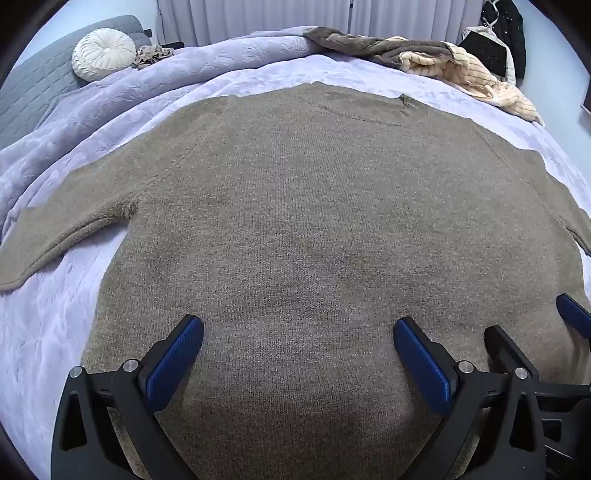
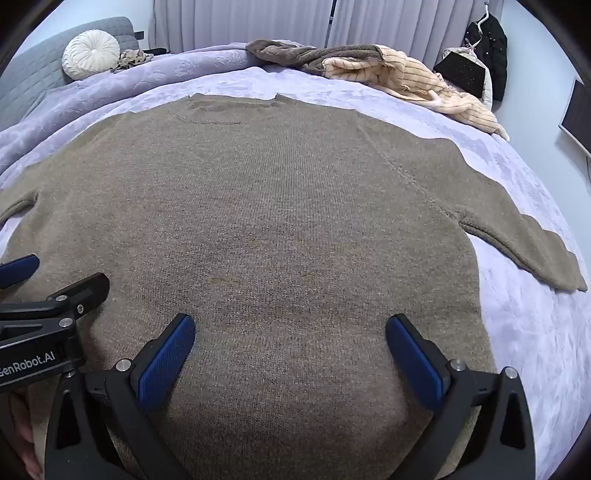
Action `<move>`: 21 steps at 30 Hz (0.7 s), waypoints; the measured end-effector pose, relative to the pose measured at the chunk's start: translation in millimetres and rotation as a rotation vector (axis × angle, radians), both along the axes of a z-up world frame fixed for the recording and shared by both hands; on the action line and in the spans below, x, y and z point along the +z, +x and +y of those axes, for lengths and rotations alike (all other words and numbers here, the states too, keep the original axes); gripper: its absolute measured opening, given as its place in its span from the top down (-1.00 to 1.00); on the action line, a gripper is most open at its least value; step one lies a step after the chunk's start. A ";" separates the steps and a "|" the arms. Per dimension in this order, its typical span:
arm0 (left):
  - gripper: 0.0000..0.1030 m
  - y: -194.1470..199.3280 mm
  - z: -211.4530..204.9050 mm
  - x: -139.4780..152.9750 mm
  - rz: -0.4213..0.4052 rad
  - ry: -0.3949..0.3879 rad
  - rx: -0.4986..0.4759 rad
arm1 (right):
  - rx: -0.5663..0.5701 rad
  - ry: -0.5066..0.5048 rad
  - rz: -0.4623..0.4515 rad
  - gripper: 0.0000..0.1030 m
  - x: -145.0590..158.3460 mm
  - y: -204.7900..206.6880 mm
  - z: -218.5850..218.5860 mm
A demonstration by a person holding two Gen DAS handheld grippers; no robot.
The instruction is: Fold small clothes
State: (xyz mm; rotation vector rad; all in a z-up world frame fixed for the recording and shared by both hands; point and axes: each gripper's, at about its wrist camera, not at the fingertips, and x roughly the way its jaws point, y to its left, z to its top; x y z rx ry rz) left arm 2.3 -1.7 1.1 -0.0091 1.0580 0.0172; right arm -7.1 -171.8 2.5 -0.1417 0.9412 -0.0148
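Across the middle of both frames, a brown knitted sweater (image 1: 295, 221) (image 2: 258, 229) lay spread flat on a pale lilac blanket (image 1: 55, 332) (image 2: 535, 332) that covered the bed. Its neckline sat toward the top of each frame, its body filled the centre, and its hem ran out of sight at the bottom edge. In the left wrist view one sleeve (image 1: 62, 236) stretched out to the left edge of the frame. In the right wrist view the other sleeve (image 2: 528, 251) angled down toward the right edge.

At the bottom of the left wrist view, the left gripper (image 1: 298, 326) hovered over the lower part of the sweater with its jaws spread wide, blue pads (image 1: 173, 362) facing each other and nothing between them. At the bottom of the right wrist view, the right gripper (image 2: 290, 323) was held the same way, jaws wide apart and empty above the knit. The two tools were side by side: part of the right gripper showed at the lower right of the left view, and part of the left gripper at the lower left of the right view. Whether the fingertips touched the fabric could not be told.

Beyond the sweater, near the top of the frame, a heap of brown and cream striped clothes (image 1: 443, 62) (image 2: 388, 70) lay on the blanket. At the upper left a round white cushion (image 1: 103, 53) (image 2: 90, 53) rested against a grey quilted headboard (image 1: 33, 88) (image 2: 33, 74). White curtains (image 1: 258, 18) (image 2: 240, 22) hung along the top, and dark garments (image 1: 506, 33) (image 2: 487, 48) hung at the upper right.
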 end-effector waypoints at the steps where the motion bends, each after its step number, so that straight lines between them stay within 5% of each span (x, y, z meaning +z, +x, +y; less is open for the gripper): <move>1: -1.00 1.7 0.1 3.2 -0.002 -0.004 0.003 | 0.000 0.003 -0.002 -1.00 0.3 -0.4 0.0; 21: -1.00 0.9 -1.3 -0.9 -0.037 0.008 0.024 | -0.004 -0.001 -0.016 -1.00 3.2 -4.3 -1.2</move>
